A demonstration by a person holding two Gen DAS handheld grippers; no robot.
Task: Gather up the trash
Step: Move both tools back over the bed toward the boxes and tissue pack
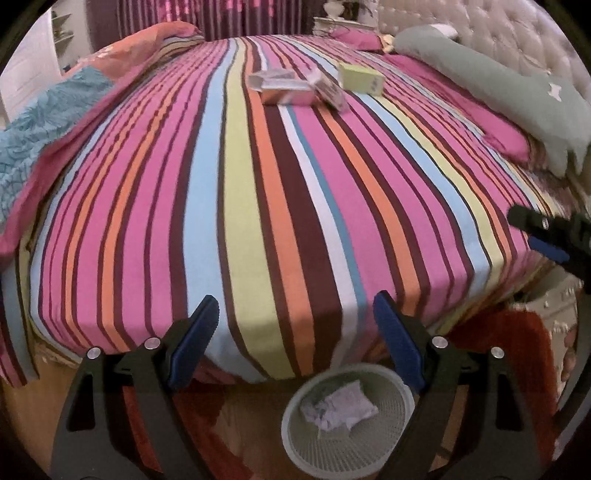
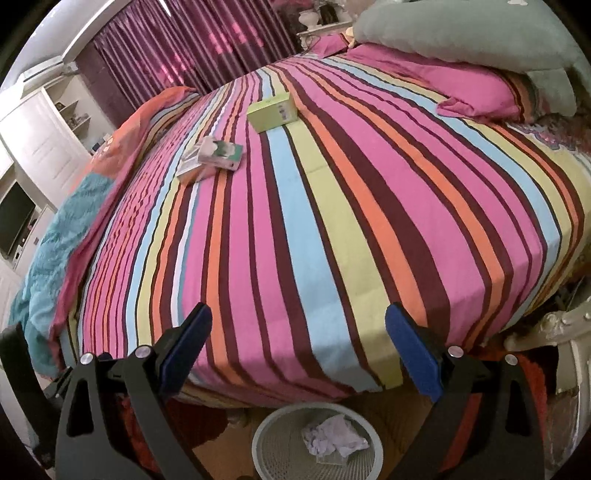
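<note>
Crumpled paper [image 2: 334,435] lies in the bottom of a pale mesh wastebasket [image 2: 266,428] on the floor at the foot of a bed w/ a striped sheet [image 2: 332,229]. More trash sits well up the bed, far from the basket: a yellow-green box [image 2: 271,112] lying flat, and nearer the left edge a white-and-green box [image 2: 221,153] resting on, or against, a flatter carton [image 2: 194,173]; can't tell which.

Both grippers hang over the foot of the bed, above the basket. Left gripper [image 1: 295,332]: blue pads spread wide, nothing btwn them. Right gripper [image 2: 299,347]: same, jaws wide apart and empty; its tip also shows at the right edge of the left wrist view.

Pink pillow [image 2: 476,88] and grey-green pillow [image 2: 461,33] lie at the head, right side. A folded orange-and-teal blanket [image 2: 55,240] runs along the left edge. Purple curtains [image 2: 166,55] behind.
</note>
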